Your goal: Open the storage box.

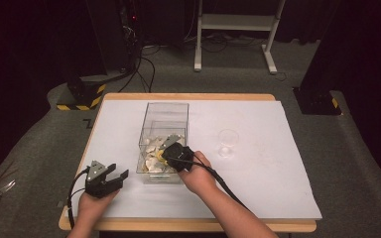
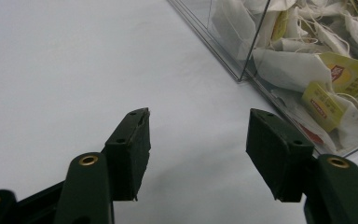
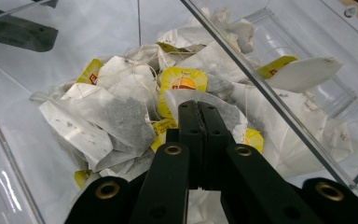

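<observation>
A clear plastic box [image 1: 164,113] stands mid-table, its near end piled with tea bags [image 1: 154,159] that carry yellow tags. My right gripper [image 1: 172,150] reaches down into that pile. In the right gripper view its jaws [image 3: 199,106] are pressed flat together, tips resting on a white tea bag [image 3: 116,116]; I cannot tell whether a bag edge is pinched between them. My left gripper [image 1: 118,172] hovers over the white table cover to the left of the box, open with nothing between its jaws [image 2: 198,135]. The box corner [image 2: 242,70] and the tea bags [image 2: 289,67] lie just ahead to its right.
A small clear glass cup [image 1: 227,141] stands on the white table cover [image 1: 258,119] right of the box. The box's far half looks bare. The table's wooden edge [image 1: 188,225] runs along the front. Dark stands and cables are on the floor behind.
</observation>
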`<control>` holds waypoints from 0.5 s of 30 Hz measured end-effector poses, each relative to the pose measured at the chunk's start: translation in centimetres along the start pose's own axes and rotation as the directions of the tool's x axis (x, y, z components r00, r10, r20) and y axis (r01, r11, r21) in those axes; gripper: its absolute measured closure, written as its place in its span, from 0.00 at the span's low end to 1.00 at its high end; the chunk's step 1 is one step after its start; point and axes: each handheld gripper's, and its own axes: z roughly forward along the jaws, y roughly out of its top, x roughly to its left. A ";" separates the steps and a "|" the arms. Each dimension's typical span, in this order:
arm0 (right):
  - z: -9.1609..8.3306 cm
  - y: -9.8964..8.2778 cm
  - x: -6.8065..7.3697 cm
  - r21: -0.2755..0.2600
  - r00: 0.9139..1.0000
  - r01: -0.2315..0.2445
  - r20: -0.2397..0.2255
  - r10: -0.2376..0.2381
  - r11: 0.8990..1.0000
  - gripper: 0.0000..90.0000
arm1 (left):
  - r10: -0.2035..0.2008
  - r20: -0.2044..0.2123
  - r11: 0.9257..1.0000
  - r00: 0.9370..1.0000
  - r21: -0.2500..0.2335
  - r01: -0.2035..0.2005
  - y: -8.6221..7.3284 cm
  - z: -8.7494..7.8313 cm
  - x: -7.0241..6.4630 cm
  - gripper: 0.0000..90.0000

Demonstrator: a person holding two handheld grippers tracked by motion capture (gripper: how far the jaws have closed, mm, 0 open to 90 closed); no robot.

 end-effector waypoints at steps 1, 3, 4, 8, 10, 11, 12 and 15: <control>-0.1 0.0 0.0 -0.003 1.000 -0.006 -0.006 0.006 1.000 1.00 | 0.000 -0.002 1.000 1.000 -0.001 0.000 0.0 0.0 0.0 0.45; -0.4 0.0 0.0 -0.016 1.000 -0.004 -0.013 0.004 1.000 1.00 | 0.000 -0.002 1.000 1.000 0.000 0.000 0.0 0.0 0.0 0.45; -0.6 0.0 0.1 -0.023 1.000 -0.012 -0.021 0.012 1.000 1.00 | 0.000 -0.003 1.000 1.000 0.001 0.000 0.0 0.0 0.0 0.45; -1.2 -0.2 0.3 -0.052 1.000 -0.013 -0.026 0.012 0.999 1.00 | 0.006 -0.007 1.000 1.000 0.003 -0.006 0.0 0.0 -0.1 0.45; -1.4 -0.4 0.3 -0.063 0.999 -0.018 -0.030 0.016 0.998 1.00 | 0.005 -0.006 1.000 1.000 0.001 -0.005 0.0 0.0 -0.1 0.45; -1.6 -0.5 0.4 -0.071 0.999 -0.022 -0.032 0.020 0.997 1.00 | 0.007 -0.007 1.000 1.000 0.001 -0.007 0.0 0.0 -0.1 0.45; -1.7 -0.6 0.4 -0.078 0.999 -0.024 -0.033 0.021 0.997 1.00 | 0.005 -0.006 1.000 1.000 0.002 -0.005 0.0 0.0 -0.1 0.45; -2.0 -1.0 0.4 -0.099 0.999 -0.034 -0.034 0.031 0.995 1.00 | 0.005 -0.007 1.000 1.000 0.002 -0.005 0.0 0.1 -0.1 0.45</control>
